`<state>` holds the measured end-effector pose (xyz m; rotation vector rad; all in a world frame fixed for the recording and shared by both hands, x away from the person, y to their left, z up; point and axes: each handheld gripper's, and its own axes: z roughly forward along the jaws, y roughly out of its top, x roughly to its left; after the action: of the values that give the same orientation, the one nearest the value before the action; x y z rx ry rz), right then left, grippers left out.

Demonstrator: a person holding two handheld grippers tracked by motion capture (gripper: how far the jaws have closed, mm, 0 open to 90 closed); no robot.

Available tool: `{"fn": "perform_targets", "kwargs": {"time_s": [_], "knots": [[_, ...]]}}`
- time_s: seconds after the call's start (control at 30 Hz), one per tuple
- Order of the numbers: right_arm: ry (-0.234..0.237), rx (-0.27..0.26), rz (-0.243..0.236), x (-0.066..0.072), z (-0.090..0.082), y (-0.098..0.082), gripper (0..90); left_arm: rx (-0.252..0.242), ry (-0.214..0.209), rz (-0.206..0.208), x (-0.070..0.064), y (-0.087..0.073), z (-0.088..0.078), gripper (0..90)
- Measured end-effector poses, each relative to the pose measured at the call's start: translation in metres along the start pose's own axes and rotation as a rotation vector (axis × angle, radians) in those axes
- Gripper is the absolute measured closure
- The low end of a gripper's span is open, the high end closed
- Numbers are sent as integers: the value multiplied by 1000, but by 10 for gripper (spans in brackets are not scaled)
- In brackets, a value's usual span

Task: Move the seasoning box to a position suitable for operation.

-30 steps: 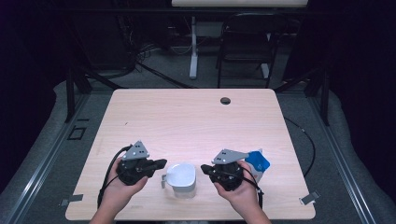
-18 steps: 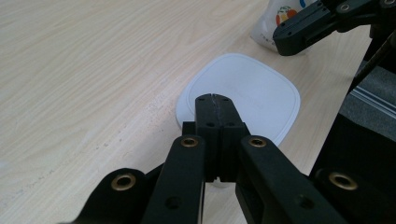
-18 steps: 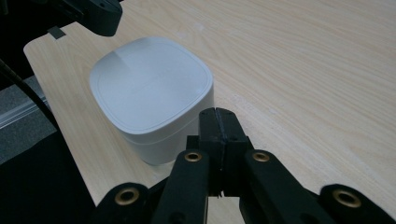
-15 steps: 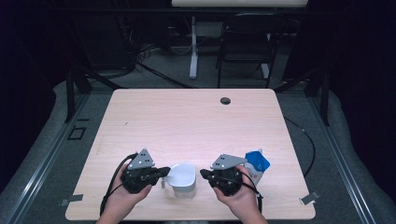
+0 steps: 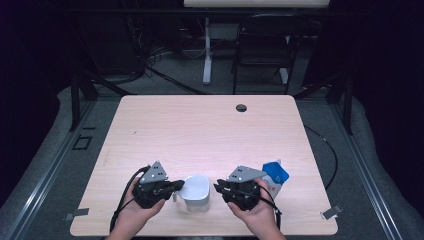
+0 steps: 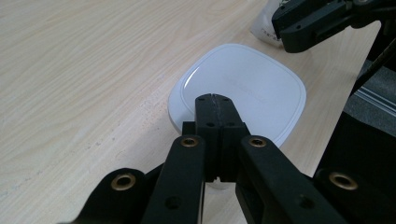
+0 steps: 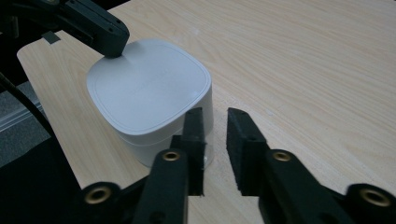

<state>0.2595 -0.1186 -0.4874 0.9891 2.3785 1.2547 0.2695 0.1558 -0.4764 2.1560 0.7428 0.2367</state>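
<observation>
The left gripper [image 6: 215, 100], clenched on nothing, rests over the white tub [image 6: 252, 88]. The right gripper [image 7: 215, 122] has just been opening, its jaws parted and bare beside the tub.

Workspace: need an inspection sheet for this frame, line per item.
Surface: light wood table, bare apart from items below; round grommet hole near far edge.
Job's things: white lidded container with rounded-square top, upright near the front edge between the grippers.
Clutter: blue and white pouch beside the right hand.
Grippers: left gripper shut, tips over the container's lid edge, nothing between them. Right gripper has just been opening, gap empty, beside the container wall.
Cables: black cable trailing from left gripper; another cable on the floor at right.
Surroundings: dark room, chair and a table leg beyond the table.
</observation>
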Motion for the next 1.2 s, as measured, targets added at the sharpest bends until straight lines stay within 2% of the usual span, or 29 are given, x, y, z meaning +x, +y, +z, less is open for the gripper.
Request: {"fn": "perform_targets", "kwargs": {"time_s": [0.1, 0.2, 0.33, 0.43, 0.5, 0.6, 0.83, 0.97, 1.1, 1.2], "knots": [[1, -7, 0, 0, 1, 0, 704, -5, 0, 0, 0, 0, 0, 900], [-24, -26, 1, 0, 1, 0, 694, -8, -4, -3, 1, -1, 0, 900], [-45, -43, 28, 0, 2, -1, 685, -13, -11, -13, 1, -2, 0, 900], [-29, -27, 22, 0, 4, -2, 683, -17, -13, -14, 2, -2, 0, 900], [-7, -13, 18, -1, 4, -3, 736, -16, -11, -12, 1, -2, 0, 900], [-10, 5, 1, -1, 5, -5, 806, -18, -6, -8, 1, -2, 1, 900], [4, 16, -8, 0, 7, -6, 900, -20, -7, -6, 1, -3, 0, 900], [19, 33, -30, 2, 8, -5, 900, -23, -8, -8, 1, -3, 0, 900], [20, 40, -24, 2, 10, -6, 900, -25, -6, -8, 1, -3, 0, 900], [24, 27, -10, 2, 10, -6, 900, -25, -6, -9, 1, -3, 0, 900]]}}
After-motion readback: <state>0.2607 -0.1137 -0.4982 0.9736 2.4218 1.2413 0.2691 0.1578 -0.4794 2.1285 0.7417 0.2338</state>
